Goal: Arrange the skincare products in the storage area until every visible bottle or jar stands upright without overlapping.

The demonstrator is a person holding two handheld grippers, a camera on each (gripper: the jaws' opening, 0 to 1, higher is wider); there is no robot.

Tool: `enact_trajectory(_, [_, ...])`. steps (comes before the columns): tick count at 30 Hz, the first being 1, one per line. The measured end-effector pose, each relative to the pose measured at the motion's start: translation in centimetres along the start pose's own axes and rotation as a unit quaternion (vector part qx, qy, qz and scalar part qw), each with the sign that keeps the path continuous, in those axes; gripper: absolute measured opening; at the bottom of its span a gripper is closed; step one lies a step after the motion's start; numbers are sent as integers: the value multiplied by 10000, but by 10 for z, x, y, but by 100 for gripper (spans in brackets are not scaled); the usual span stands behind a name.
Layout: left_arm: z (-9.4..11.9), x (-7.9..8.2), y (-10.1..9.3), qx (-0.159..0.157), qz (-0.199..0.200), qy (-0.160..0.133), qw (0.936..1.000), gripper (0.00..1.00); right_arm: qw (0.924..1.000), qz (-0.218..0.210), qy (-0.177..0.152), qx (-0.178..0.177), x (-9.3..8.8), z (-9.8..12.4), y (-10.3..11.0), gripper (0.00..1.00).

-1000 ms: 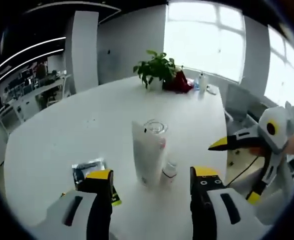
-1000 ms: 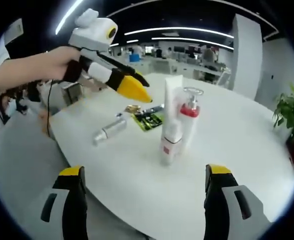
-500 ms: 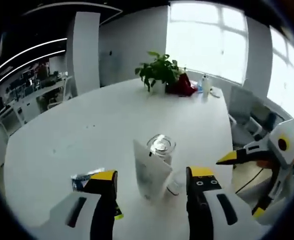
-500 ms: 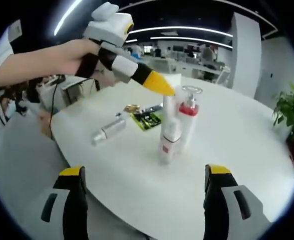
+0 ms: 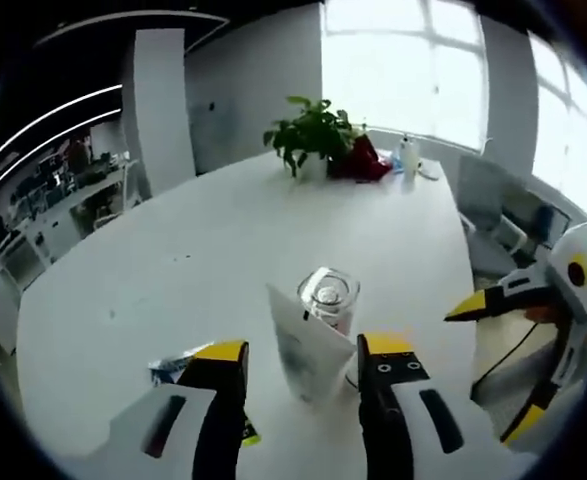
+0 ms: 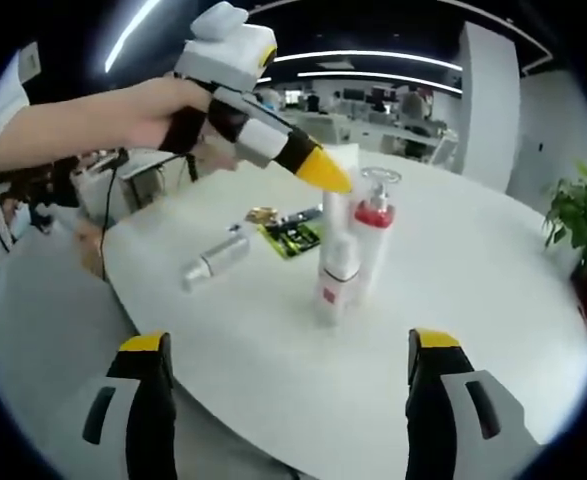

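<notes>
Closer now than a second ago, left claw [image 5: 298, 365] has advanced on the standing group; its yellow-tipped jaws are spread, flanking the white tube [image 5: 308, 340] without visibly touching it.

Item: white tube, upright on the table [image 5: 173, 260], at the centre of the cluster. Item: clear-capped bottle [image 5: 329, 296], just behind the tube in the left gripper view. Item: red-collared pump bottle [image 6: 373, 235], upright, beside the tube in the right gripper view. Item: small white bottle [image 6: 335, 280], upright, at the front of the group, touching or nearly touching the others; which, cannot be told. Item: silver bottle [image 6: 215, 258], lying on its side, apart from the group. Item: green-and-black sachet [image 6: 295, 238], flat on the table, between the silver bottle and the group.

Right claw [image 6: 283, 375]: jaws wide apart, grasping nothing, held back from the table edge.

Background: potted plant [image 5: 311, 135] at the far end of the table.
</notes>
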State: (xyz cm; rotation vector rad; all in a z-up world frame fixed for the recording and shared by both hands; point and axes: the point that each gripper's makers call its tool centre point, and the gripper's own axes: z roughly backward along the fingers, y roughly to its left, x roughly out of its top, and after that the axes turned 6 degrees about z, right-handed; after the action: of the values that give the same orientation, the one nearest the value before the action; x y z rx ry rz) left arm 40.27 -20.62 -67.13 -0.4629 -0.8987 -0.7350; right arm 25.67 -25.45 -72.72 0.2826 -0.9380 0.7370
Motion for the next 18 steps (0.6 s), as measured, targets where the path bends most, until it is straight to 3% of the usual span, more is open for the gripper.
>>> enact_trajectory(18, [1, 1, 2, -203, -589, 147, 9979, 37, 10000, -48, 35, -27, -2, 0, -1, 96])
